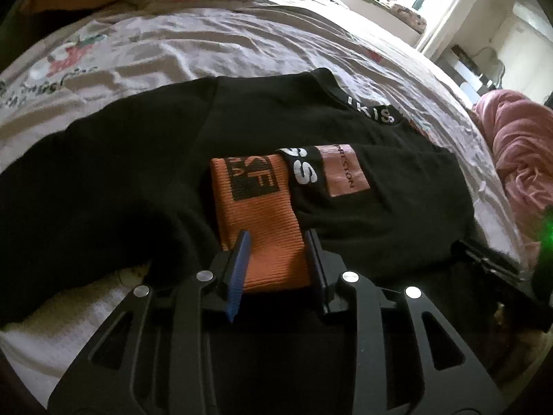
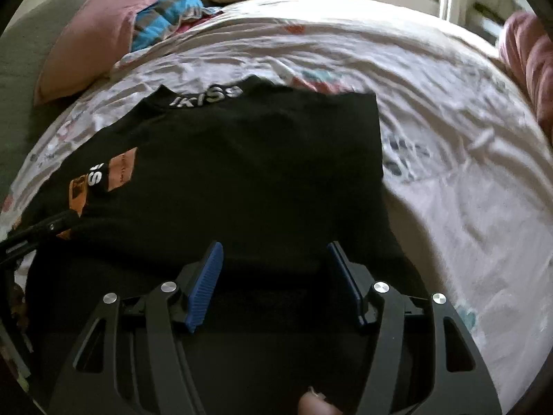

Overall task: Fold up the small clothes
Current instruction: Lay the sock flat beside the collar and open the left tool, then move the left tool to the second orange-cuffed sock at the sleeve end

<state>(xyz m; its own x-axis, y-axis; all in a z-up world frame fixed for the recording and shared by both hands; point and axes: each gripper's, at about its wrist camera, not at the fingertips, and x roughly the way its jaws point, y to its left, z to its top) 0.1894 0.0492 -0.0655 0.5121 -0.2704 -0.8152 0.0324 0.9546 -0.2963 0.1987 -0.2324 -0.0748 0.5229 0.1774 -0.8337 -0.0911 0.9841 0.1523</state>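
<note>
Left wrist view: the left hand-held gripper stands narrowly parted astride the orange cuff of the black sweater on the bed; right wrist view: the right hand-held gripper gapes wide over the sweater's dark body, gripping nothing.

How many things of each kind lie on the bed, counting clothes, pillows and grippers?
Black top with orange cuff: 1
Pink pillow: 1
Pink cloth heap: 1
Grippers: 2, left gripper and right gripper
Total: 5
</note>
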